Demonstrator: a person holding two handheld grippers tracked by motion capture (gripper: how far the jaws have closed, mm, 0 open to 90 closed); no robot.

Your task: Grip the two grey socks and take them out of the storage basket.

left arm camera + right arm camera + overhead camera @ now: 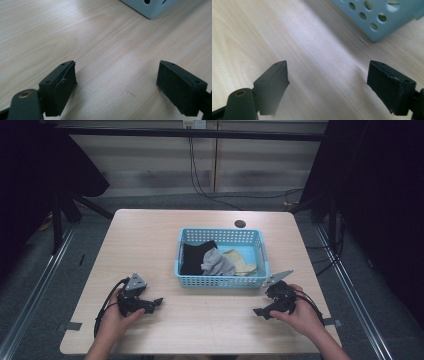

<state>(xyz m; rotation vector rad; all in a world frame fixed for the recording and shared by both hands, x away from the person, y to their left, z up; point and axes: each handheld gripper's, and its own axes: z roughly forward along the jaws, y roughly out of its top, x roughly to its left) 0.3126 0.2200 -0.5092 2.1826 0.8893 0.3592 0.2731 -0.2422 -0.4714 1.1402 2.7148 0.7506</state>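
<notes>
Blue basket (pixel 220 281) is seen between and just beyond both units. Left hand-held gripper (pixel 156 302) and right hand-held gripper (pixel 259 312) are held wide open, nothing gripped.

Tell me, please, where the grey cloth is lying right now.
In the high view, the grey cloth lies inside the blue basket at the table's middle, between a black cloth on its left and a beige cloth on its right.
</notes>
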